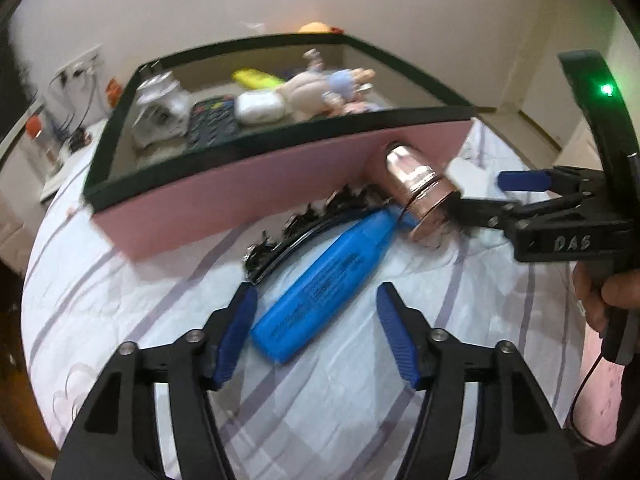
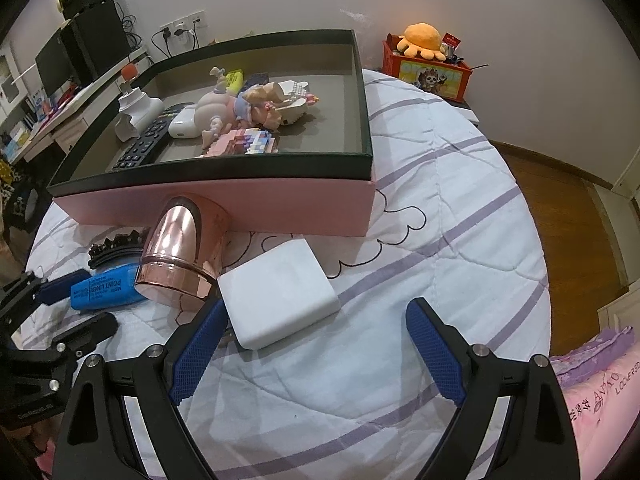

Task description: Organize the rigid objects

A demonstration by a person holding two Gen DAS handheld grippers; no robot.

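**Highlighter between left tongs, pink box as landmark**

Highlighter [image 1: 320,284], blue, lies flat on the striped bed cover [image 1: 120,280] just in front of the pink box [image 1: 240,192], cap end toward the box's front wall. Left tongs [image 1: 316,336] sit w/ their blue pads either side of its near end, apart; left pad looks right at the barrel but pads aren't pressing on it. No earlier view to compare.

Rose-gold bottle [image 2: 180,256] lies on its side, top against the box's front wall, base toward camera, touching the highlighter's cap end. Black hair comb [image 1: 304,232] w/ spiky trim curves along between highlighter and box wall. White charger block [image 2: 276,292] sits in front of the box, just right of the bottle in the right wrist view. Right tongs [image 2: 316,356] stand wide apart, hovering at the charger's near edge, nothing clamped; left pad is close to the charger's corner, can't tell if touching.

Inside the box, dark rim all round: remote [image 2: 148,140] at left, white earbud case [image 2: 184,126] beside it, doll [image 2: 228,112] mid-box, brick model [image 2: 248,142] near the front wall, yellow marker [image 2: 234,78] toward the back, white stand [image 2: 134,112] far left.

Beyond the box's back right corner: orange plush [image 2: 424,40] on a red crate [image 2: 424,68].
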